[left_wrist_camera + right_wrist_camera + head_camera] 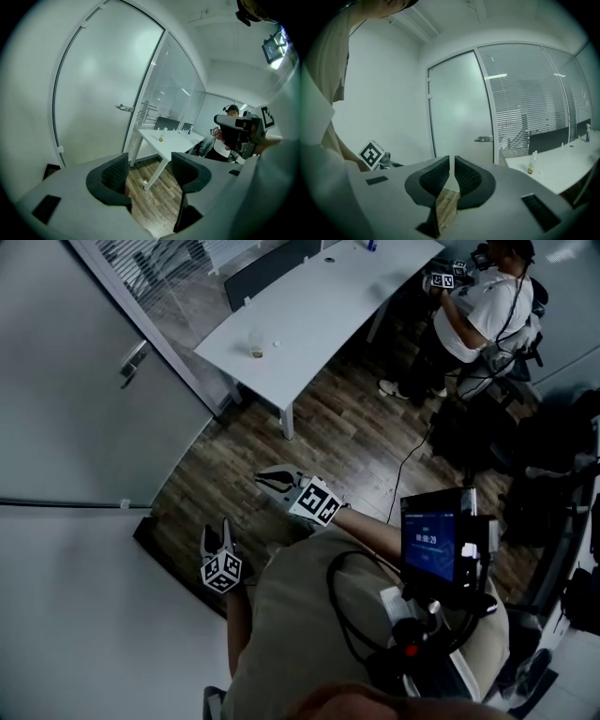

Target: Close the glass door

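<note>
Glass door at far left, seemingly flush in its frame, two tools held low, well short of it.

Its handle sits near the edge next to the slatted glass wall. The left tool gapes wide with only wood floor between its jaws. The right tool is narrowed to a slit on nothing. Both carry black-and-white square markers. Open floor reaches the white table. The chest screen shows digits too small to read.
</note>
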Demonstrator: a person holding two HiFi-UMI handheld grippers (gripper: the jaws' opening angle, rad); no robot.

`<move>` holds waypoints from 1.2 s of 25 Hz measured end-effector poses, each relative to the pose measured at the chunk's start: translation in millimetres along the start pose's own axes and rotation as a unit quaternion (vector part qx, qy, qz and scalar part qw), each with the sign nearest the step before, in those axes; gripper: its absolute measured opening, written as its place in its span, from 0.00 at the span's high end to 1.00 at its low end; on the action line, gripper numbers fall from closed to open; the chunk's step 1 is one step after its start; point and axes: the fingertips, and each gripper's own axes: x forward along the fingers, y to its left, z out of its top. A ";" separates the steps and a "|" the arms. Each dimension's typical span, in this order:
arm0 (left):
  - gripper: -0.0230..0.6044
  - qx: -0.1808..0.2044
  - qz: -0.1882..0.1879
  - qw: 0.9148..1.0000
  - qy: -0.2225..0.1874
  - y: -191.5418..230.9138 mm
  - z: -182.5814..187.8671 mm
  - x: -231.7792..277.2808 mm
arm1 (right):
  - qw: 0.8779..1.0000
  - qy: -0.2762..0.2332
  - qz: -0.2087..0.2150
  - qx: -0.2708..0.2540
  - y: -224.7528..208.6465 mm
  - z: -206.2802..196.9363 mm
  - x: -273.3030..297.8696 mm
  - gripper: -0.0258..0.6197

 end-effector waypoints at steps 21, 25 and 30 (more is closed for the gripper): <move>0.49 0.020 0.002 1.000 -0.004 -36.3 7.5 27.4 | 1.000 -0.002 -0.013 -0.027 -43.4 -2.7 -21.2 0.90; 0.49 0.019 0.007 1.000 -0.008 -44.6 3.6 32.7 | 1.000 -0.004 -0.015 -0.026 -55.4 -6.8 -29.5 0.90; 0.49 0.015 0.014 1.000 -0.012 -63.6 -8.2 31.6 | 1.000 -0.007 -0.011 -0.023 -64.1 -12.6 -48.6 0.90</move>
